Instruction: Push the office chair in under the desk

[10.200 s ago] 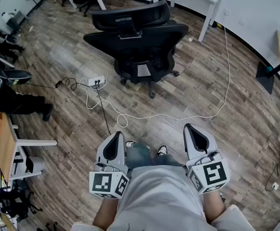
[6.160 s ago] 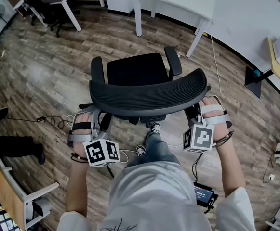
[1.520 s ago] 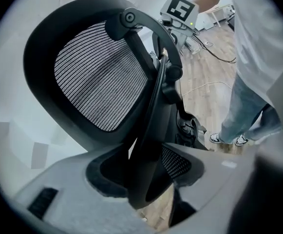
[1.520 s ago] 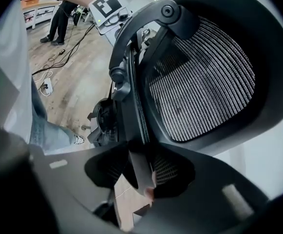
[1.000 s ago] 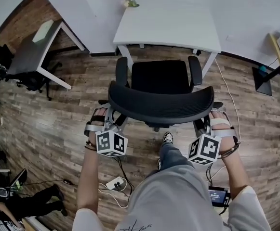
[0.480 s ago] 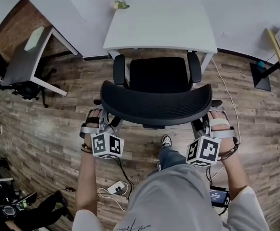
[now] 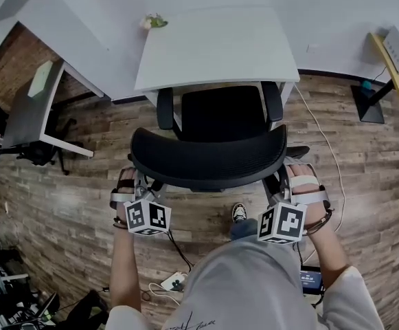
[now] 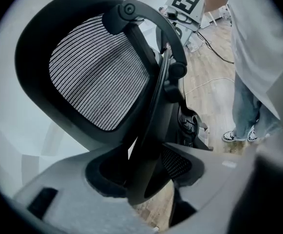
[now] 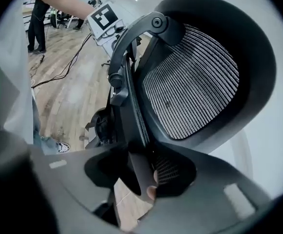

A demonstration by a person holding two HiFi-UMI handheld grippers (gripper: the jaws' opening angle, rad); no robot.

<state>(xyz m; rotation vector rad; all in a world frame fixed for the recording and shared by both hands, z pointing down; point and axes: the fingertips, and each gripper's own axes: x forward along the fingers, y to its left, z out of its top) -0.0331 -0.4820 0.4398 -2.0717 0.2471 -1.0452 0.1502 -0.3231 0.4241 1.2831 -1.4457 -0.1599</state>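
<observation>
The black office chair faces the white desk, and the front of its seat reaches under the desktop edge. Its mesh backrest is nearest me. My left gripper is shut on the backrest's left rim, and in the left gripper view the rim runs up between the jaws beside the mesh. My right gripper clamps the right rim. Its jaws have just been opening a little, and in the right gripper view the rim still sits between them beside the mesh.
A second desk stands at the left and a yellow-edged one at far right. A small plant sits on the white desk's back corner. A power strip and a white cable lie on the wooden floor. My foot is behind the chair.
The chair has rolled forward toward the white desk, so its seat front now goes under the desktop. Both grippers moved forward with the backrest and kept their places on its rims.
</observation>
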